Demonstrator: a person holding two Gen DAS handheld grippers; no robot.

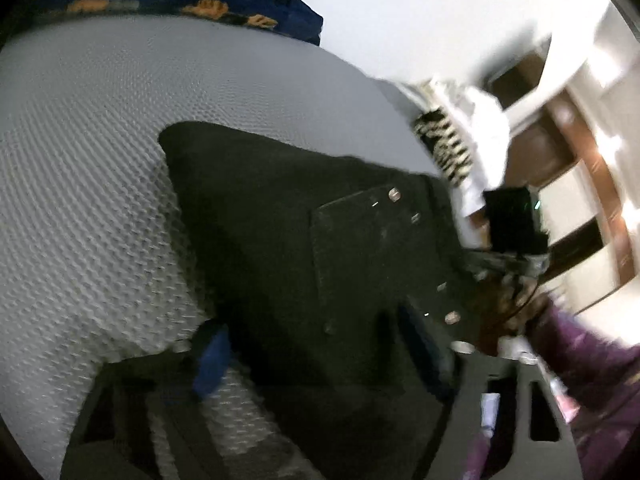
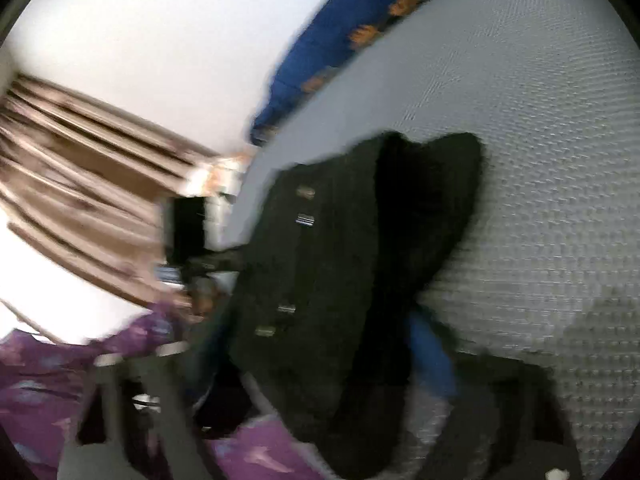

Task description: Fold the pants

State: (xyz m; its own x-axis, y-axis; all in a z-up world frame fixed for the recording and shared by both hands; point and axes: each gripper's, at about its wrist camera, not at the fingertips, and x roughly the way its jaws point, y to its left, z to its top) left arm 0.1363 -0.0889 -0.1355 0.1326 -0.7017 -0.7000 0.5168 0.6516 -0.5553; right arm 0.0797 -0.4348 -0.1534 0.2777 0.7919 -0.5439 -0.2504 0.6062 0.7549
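Dark pants [image 1: 280, 216] with a riveted back pocket [image 1: 372, 248] lie folded on a white textured mattress [image 1: 88, 152]. My left gripper [image 1: 316, 352] stands over their near edge, blue-padded fingers [image 1: 210, 364] apart, cloth lying between them; a grip is unclear. In the right wrist view the pants [image 2: 344, 240] hang bunched and lifted, rivets showing. My right gripper [image 2: 320, 368] has a blue-padded finger [image 2: 430, 360] against the cloth and the other finger hidden by it. The other gripper [image 1: 516, 224] shows at the right of the left wrist view. Both views are blurred by motion.
A blue pillow with orange print [image 1: 192, 4] lies at the head of the mattress, also in the right wrist view [image 2: 344, 52]. A person in purple patterned clothing [image 2: 36, 380] stands beside the bed. Brown wooden furniture [image 2: 80, 184] and white walls are beyond.
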